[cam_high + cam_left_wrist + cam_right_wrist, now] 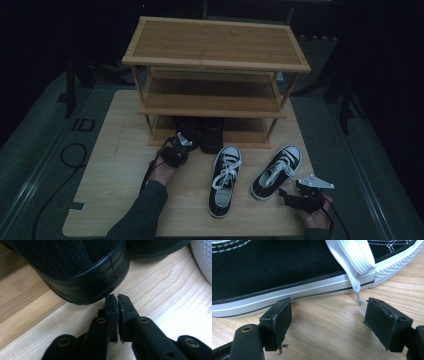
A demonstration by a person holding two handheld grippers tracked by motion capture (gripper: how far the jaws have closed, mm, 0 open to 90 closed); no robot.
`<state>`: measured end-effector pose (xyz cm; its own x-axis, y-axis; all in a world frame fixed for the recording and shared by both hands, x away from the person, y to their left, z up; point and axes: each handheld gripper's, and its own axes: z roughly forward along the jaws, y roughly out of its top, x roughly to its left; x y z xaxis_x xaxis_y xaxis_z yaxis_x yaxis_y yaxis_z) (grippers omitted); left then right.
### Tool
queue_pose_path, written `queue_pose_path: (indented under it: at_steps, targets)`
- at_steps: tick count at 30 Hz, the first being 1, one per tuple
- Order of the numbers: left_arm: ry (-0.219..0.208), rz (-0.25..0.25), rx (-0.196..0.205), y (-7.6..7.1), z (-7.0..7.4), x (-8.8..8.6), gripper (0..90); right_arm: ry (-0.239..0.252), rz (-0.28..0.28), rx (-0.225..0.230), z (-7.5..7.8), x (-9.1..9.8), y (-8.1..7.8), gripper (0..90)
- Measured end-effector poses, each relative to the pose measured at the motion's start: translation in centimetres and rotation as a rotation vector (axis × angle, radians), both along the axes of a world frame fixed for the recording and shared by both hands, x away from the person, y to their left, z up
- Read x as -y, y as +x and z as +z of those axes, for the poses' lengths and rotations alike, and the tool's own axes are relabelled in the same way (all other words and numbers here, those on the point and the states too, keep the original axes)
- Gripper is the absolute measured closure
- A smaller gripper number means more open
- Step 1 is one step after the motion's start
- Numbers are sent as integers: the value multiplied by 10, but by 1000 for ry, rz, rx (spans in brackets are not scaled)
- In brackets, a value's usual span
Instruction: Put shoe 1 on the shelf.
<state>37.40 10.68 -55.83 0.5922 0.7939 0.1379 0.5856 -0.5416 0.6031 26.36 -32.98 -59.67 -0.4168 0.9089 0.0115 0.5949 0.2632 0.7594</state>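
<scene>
One three-tier bamboo shoe rack (pixel 215 65) is counted on the pale wooden table (pixel 115 170). Two plain black shoes (pixel 202 132) are tucked under its lowest tier. Two black canvas sneakers with white laces (pixel 225 180) are laid before it.

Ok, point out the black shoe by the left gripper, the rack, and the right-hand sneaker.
Black shoe (pixel 75 270), left gripper view, on its rounded end.
Rack (pixel 215 42), high view, on the top shelf.
Right-hand sneaker (pixel 287 155), high view, on the toe cap.
</scene>
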Motion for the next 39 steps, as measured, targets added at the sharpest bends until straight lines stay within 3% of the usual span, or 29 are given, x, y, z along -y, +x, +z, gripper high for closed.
queue_pose_path:
  at_steps: [8, 20, 31, 39]
  targets:
    - [-22, -14, 24, -11, 11, -8, 759, -1, 0, 0, 0, 0, 0, 213]
    - [-70, -29, -29, -27, 15, -23, 564, -1, 0, 0, 0, 0, 0, 214]
    - [-81, -44, -59, -36, 10, -23, 546, -1, -1, 0, 0, 0, 0, 214]
    - [-83, -82, -75, -44, 10, -16, 535, -1, -1, 0, 0, 0, 0, 214]
